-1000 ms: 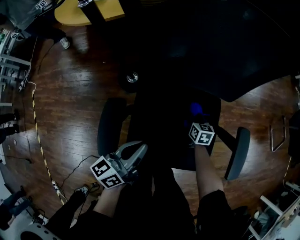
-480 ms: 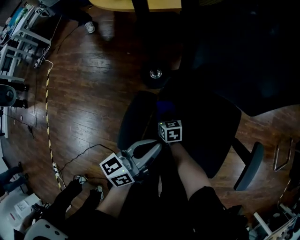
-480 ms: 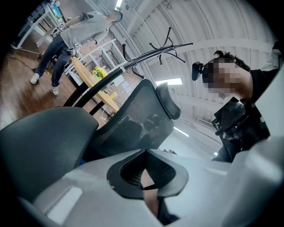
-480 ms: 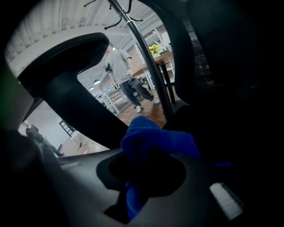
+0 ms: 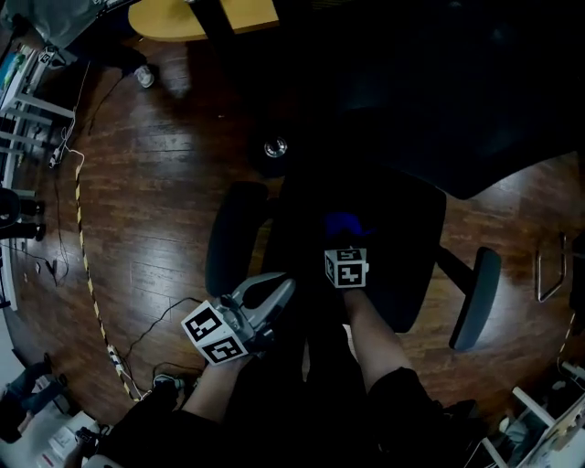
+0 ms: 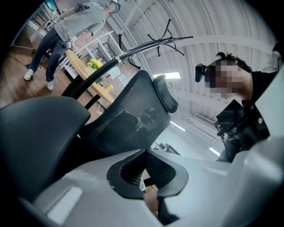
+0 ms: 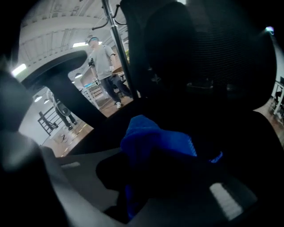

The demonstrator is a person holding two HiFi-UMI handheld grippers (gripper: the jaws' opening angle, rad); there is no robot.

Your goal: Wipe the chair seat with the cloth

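While right gripper (image 7: 146,184) clamps blue cloth (image 7: 155,142) over chair seat (image 5: 407,247), left gripper (image 5: 279,294) (jaws together, empty) hangs at seat's 8 o'clock.

Wood floor (image 5: 137,201) showing on all sides. Yellow table (image 5: 169,20) sitting far left, yellow-black striped line (image 5: 87,274) running down the left side, white shelving (image 5: 23,119) lining the left edge. Person in grey top (image 6: 71,29) standing far off near the table; coat rack (image 6: 151,44) rising nearby.
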